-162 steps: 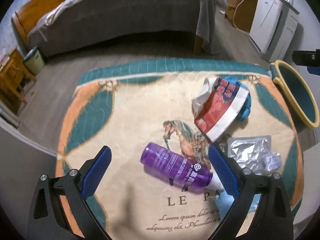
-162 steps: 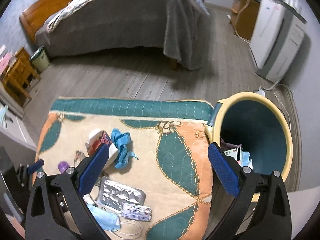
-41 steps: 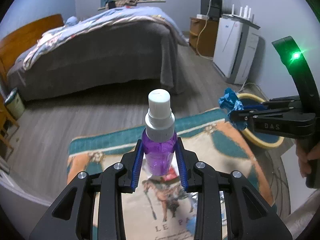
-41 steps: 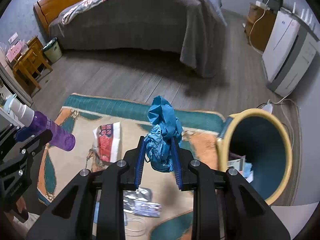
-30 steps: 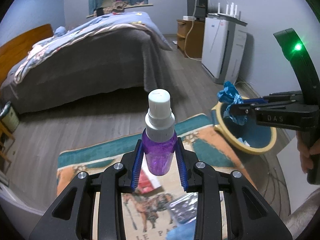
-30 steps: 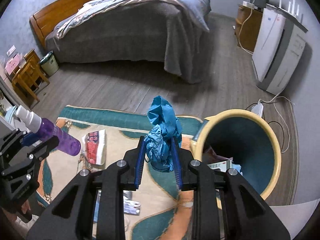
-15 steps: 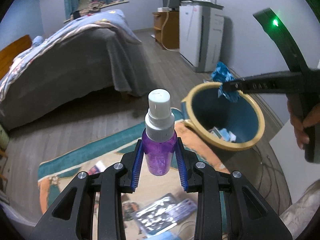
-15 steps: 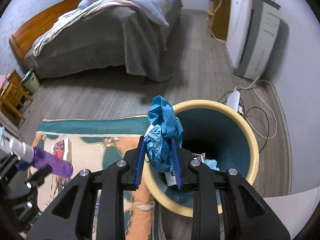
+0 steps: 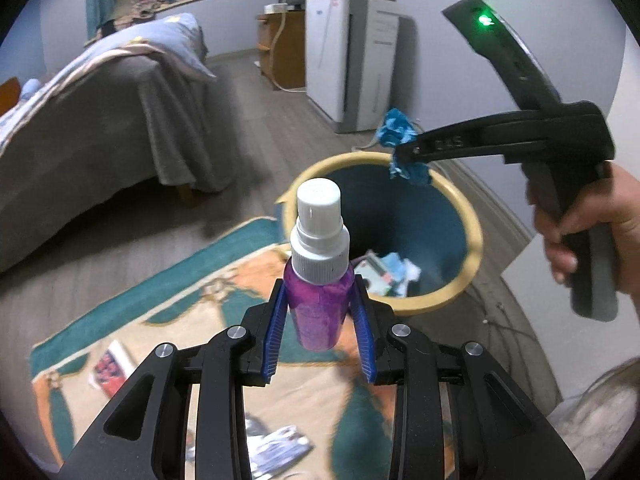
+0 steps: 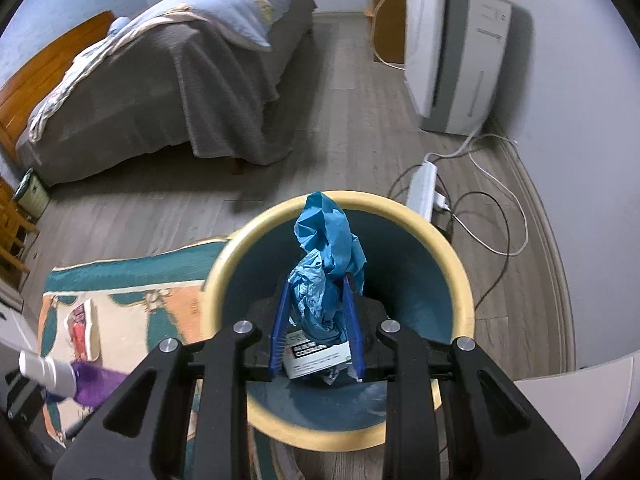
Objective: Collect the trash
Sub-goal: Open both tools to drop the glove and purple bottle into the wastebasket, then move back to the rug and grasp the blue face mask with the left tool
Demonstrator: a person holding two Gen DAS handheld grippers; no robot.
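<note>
My left gripper [image 9: 320, 316] is shut on a purple spray bottle [image 9: 319, 304] with a white cap, held upright above the rug, left of the bin. My right gripper [image 10: 316, 312] is shut on a crumpled blue glove [image 10: 326, 276] and holds it over the open mouth of the yellow-rimmed teal bin [image 10: 460, 280]. In the left wrist view the right gripper [image 9: 404, 152] with the glove [image 9: 400, 140] hangs over the bin's far rim [image 9: 472, 216]. Paper and packaging trash [image 9: 384, 272] lies in the bin's bottom. The bottle also shows at the lower left of the right wrist view [image 10: 80, 380].
A red-and-white packet [image 9: 110, 368] and a foil pack [image 9: 280, 448] lie on the patterned rug [image 9: 200, 312]. A bed [image 10: 160, 92] stands behind, a white appliance [image 10: 452, 48] at the wall, and a power strip with cables [image 10: 424, 184] on the floor beside the bin.
Both grippers have swung right toward the bin. The right gripper with the glove has come over the bin's mouth, and the left gripper with the bottle has come nearer the bin.
</note>
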